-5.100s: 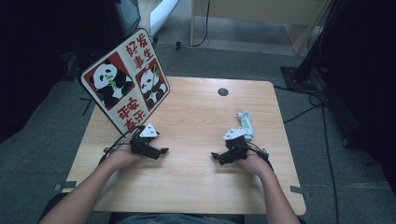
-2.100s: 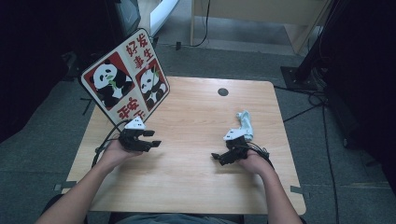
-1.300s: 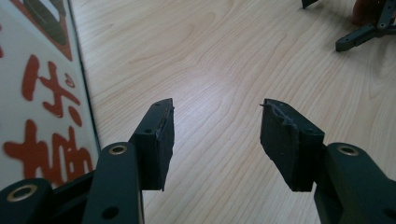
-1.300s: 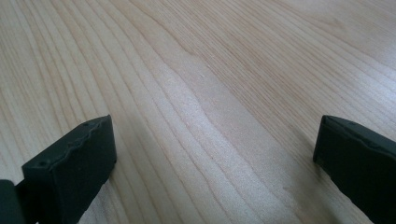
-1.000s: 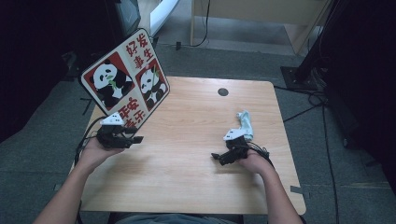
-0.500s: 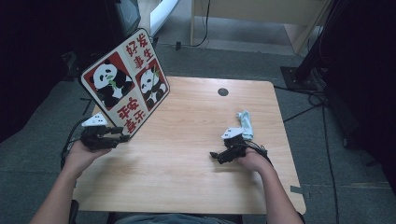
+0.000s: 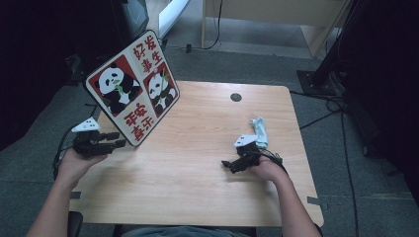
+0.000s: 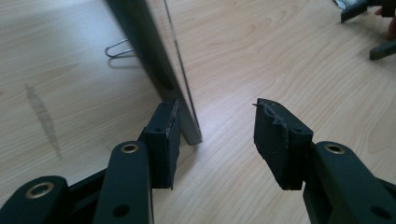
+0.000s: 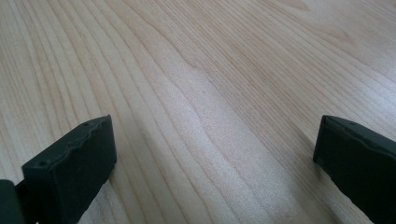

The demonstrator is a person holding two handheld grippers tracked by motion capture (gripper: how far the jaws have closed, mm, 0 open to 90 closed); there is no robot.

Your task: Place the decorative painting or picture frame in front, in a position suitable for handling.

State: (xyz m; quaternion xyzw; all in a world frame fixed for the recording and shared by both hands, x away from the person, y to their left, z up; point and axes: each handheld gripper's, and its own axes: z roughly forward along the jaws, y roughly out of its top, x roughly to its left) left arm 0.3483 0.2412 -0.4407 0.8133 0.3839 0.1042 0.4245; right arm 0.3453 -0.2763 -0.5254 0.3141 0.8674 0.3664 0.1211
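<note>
Both my grippers are open: left gripper (image 8: 217, 140), jaws just closing, straddles the panda sign's (image 7: 132, 95) lower edge at the table's (image 7: 197, 197) left side, seemingly not pressing; right gripper (image 9: 215, 163) holds nothing.

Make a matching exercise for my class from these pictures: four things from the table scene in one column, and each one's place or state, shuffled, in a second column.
Things
1. panda sign
2. left gripper
3. right gripper
4. pale cloth

Places or states
A. lies crumpled near the table's right edge
B. jaws wide apart over bare wood
C. stands tilted at the table's left edge
D. jaws on either side of the sign's lower corner

Pairs: 1-C, 2-D, 3-B, 4-A
</note>
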